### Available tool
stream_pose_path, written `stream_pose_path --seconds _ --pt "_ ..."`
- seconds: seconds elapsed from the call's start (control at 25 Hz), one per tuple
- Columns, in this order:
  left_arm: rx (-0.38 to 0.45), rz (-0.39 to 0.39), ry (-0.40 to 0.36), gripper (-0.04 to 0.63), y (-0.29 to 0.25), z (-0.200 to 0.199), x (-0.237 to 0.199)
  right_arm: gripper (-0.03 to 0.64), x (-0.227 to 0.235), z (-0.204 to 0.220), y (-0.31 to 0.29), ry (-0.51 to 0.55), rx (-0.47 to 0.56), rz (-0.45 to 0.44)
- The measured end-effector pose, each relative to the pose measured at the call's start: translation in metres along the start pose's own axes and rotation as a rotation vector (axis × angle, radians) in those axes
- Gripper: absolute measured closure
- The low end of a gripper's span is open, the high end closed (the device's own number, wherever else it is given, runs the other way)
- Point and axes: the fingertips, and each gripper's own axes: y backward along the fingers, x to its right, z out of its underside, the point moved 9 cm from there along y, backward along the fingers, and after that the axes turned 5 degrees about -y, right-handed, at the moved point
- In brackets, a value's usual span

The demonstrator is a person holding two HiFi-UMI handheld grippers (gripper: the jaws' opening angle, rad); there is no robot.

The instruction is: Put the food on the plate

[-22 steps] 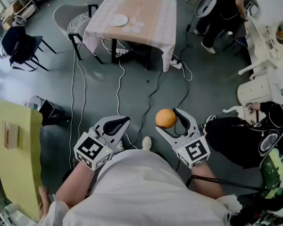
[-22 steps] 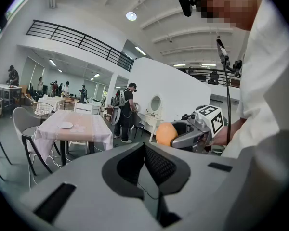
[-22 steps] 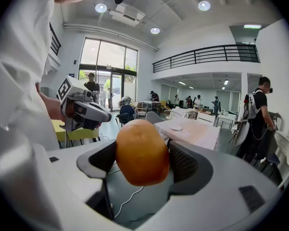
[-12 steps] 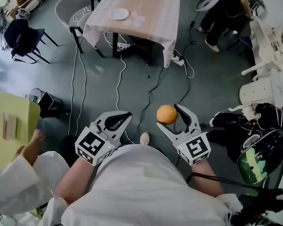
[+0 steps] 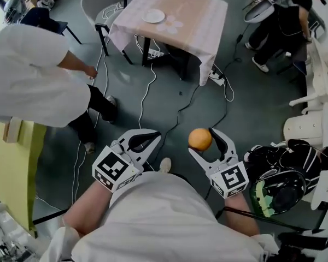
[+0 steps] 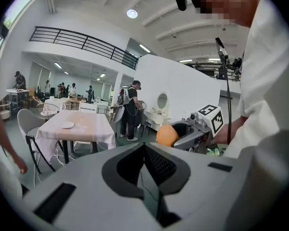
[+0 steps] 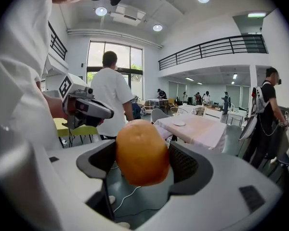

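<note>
An orange fruit [image 5: 200,139] sits between the jaws of my right gripper [image 5: 204,141], which is shut on it at waist height above the floor. In the right gripper view the orange [image 7: 142,152] fills the gap of the right gripper [image 7: 142,163]. My left gripper [image 5: 150,139] is held beside it, jaws shut with nothing in them; its tips meet in the left gripper view [image 6: 144,146], where the orange [image 6: 166,135] shows to the right. A white plate [image 5: 153,16] lies on a distant table with a pale cloth [image 5: 199,23], also visible as the plate [image 7: 178,123].
A person in white [image 5: 33,70] bends over at the left by floor cables [image 5: 145,91]. A yellow-green tabletop [image 5: 13,162] is at the lower left, a chair [image 5: 95,4] beside the table, another person [image 5: 287,15] at the upper right, a helmet [image 5: 276,187] at the right.
The person in white has moved from the lower left up to the upper left. Both grippers keep their pose, the orange still in the right one.
</note>
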Motion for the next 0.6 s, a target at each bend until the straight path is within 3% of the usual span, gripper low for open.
stream_pose_path --seconds 0.28,0.6 --pt "-0.020 -0.063 0.018 0.585 0.008 0.004 -0.030 0.255 0.020 -0.009 -0.044 0.016 0.000 -0.046" --pt "0.015 -0.042 0.010 0.586 -0.003 -0.003 -0.158 0.255 0.053 -0.057 -0.154 0.017 -0.028 -0.003"
